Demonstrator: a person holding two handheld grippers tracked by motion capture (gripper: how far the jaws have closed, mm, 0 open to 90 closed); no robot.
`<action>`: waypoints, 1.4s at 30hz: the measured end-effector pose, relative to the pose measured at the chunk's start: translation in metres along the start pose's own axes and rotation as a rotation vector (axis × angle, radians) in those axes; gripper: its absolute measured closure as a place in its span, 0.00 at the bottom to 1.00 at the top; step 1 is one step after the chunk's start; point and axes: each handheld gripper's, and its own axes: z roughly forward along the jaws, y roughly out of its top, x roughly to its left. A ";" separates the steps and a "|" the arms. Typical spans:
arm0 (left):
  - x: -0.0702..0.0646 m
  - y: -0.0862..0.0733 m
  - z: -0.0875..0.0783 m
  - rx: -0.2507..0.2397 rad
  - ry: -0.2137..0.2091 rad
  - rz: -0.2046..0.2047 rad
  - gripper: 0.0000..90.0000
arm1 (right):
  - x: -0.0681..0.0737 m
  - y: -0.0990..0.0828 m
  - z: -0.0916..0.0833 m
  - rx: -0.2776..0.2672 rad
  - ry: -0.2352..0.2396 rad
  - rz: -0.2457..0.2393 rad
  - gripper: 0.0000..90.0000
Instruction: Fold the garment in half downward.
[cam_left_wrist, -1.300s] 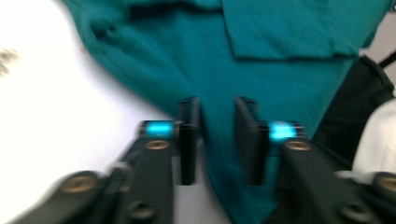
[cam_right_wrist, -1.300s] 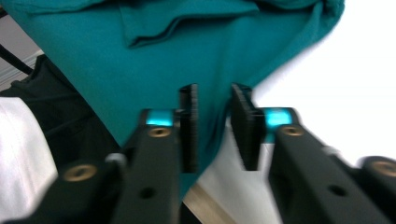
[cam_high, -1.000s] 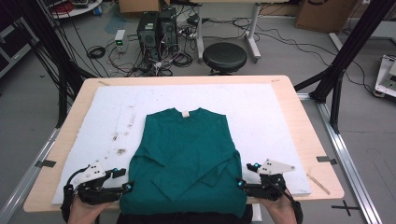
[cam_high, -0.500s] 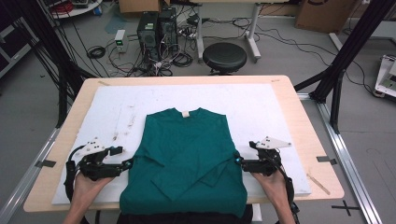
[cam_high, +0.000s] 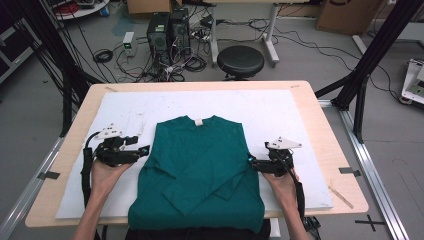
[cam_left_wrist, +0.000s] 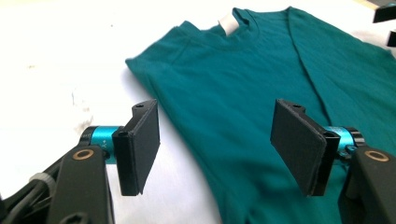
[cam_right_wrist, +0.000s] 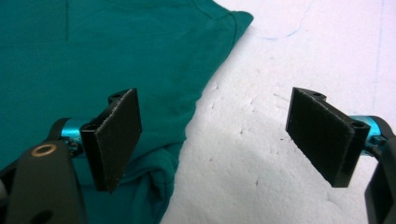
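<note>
- Both hands have travelled up along the sides of the green shirt (cam_high: 197, 170) since the earlier high view, from its hem corners at the near table edge to about mid-body; the left gripper (cam_high: 141, 150) has just eased its jaws slightly closer, though they remain apart, while the right gripper (cam_high: 251, 161) has spread its jaws wide.
- High view: the shirt lies flat on the white pad (cam_high: 280, 115), collar away from the person, with both sleeves folded in across its body. Each gripper sits just beside the shirt's edge, one either side, holding nothing.
- Left gripper view: the jaws stand apart over the shirt's (cam_left_wrist: 243, 93) left edge; no cloth is pinched.
- Right gripper view: the jaws stand wide, straddling the shirt's (cam_right_wrist: 116, 51) right edge and the pad (cam_right_wrist: 289, 60).
- Judged from this, the sleeves are tucked; folding the body seems left to do.
</note>
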 end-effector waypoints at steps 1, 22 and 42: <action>0.001 0.003 0.005 -0.005 -0.003 0.003 0.37 | -0.001 0.000 0.000 0.001 0.001 0.007 0.21; 0.046 0.020 0.096 0.057 0.091 -0.062 0.46 | -0.001 -0.002 0.001 0.007 0.001 0.025 0.21; 0.038 0.016 0.111 0.104 0.115 0.022 0.64 | 0.001 -0.002 0.003 0.025 -0.021 0.011 0.21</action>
